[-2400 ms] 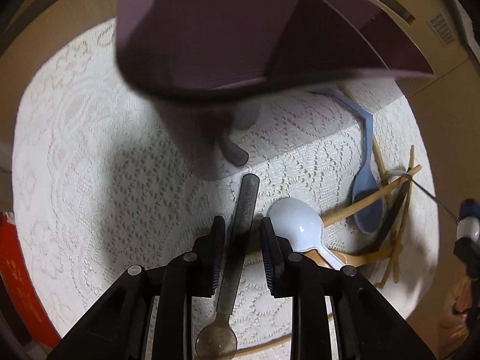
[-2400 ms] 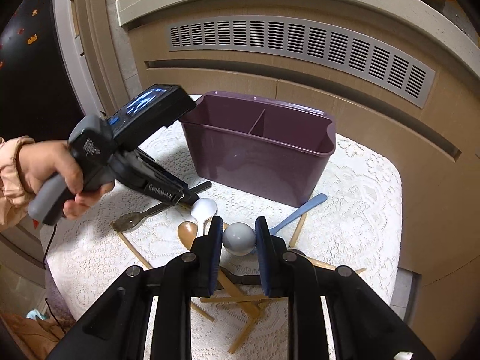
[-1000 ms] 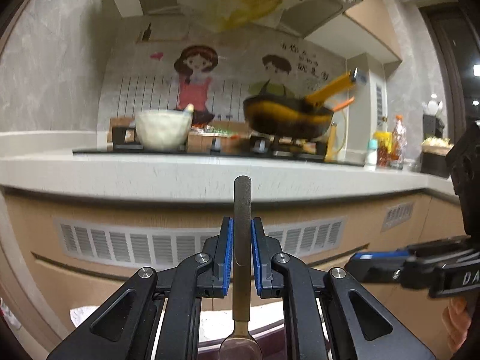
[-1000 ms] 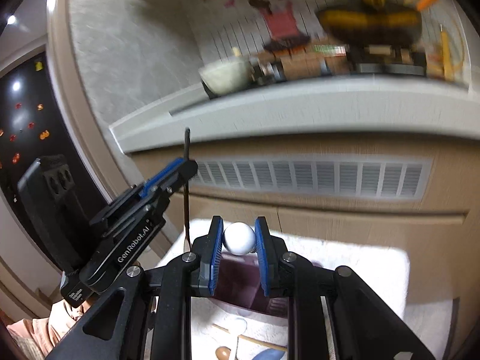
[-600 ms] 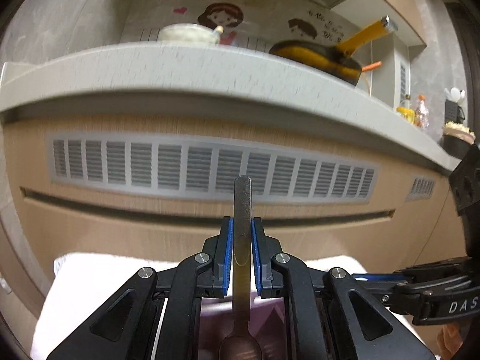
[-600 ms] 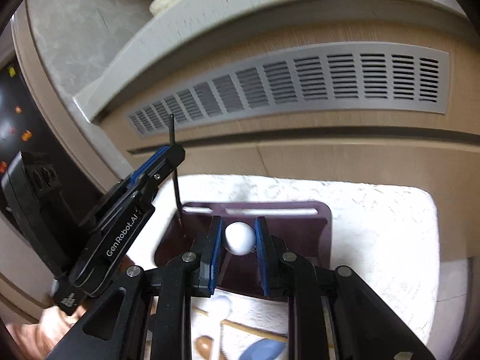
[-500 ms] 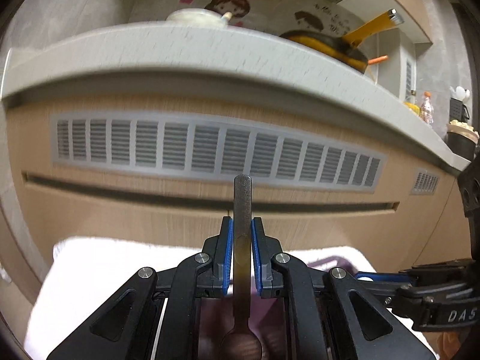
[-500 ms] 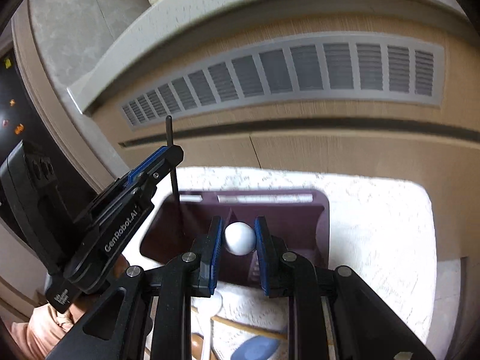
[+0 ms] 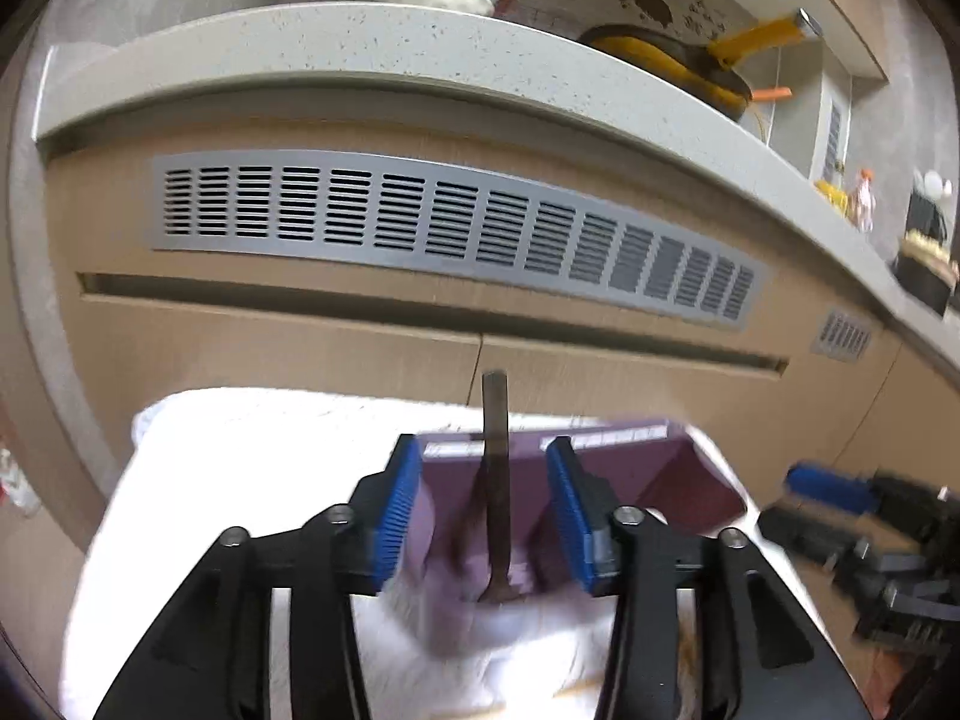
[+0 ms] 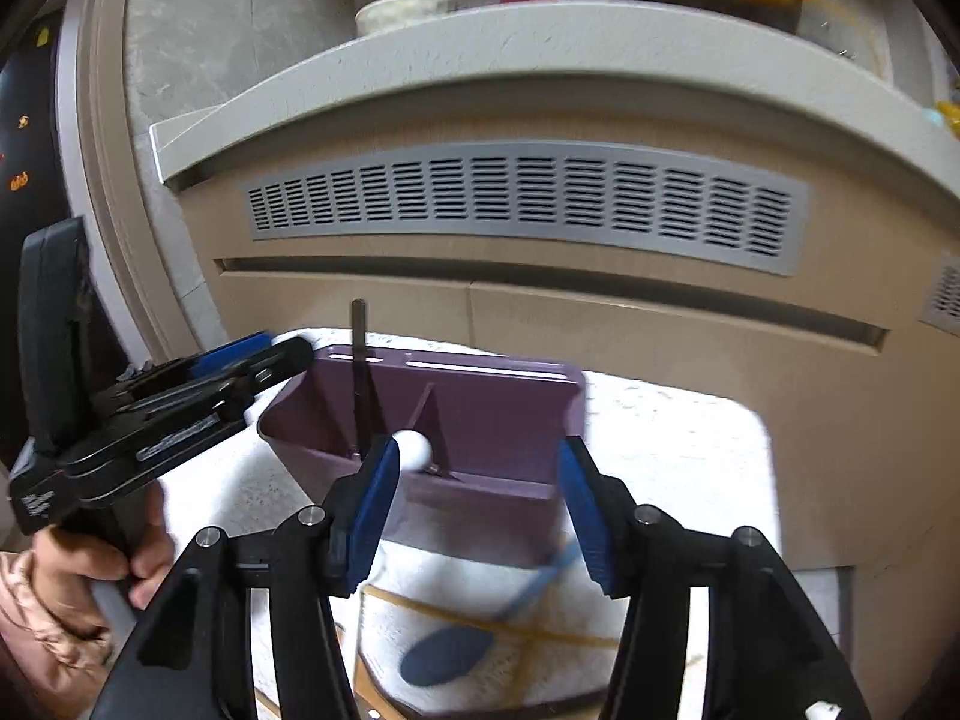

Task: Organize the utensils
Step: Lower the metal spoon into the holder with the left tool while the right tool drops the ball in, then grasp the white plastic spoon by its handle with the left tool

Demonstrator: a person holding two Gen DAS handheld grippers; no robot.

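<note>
A purple two-compartment utensil caddy (image 10: 498, 420) stands on a white lace-covered table (image 10: 678, 450); it also shows in the left wrist view (image 9: 618, 468). My left gripper (image 9: 483, 516) is open, its jaws wide apart either side of a dark metal spoon (image 9: 495, 480) that stands handle-up in the caddy's left compartment (image 10: 360, 378). My right gripper (image 10: 477, 498) is open over the caddy's front rim. The white ball end of a utensil (image 10: 414, 450) sits inside the caddy near the divider.
A blue spoon (image 10: 450, 654) and wooden chopsticks (image 10: 480, 618) lie on the cloth in front of the caddy. A kitchen counter with a grey vent grille (image 10: 528, 204) stands behind the table. The left gripper body (image 10: 150, 420) is left of the caddy.
Both grippers have opened. The metal spoon and the white-ended utensil, held shut half a second ago, now stand free in the caddy. Both views tilted down slightly.
</note>
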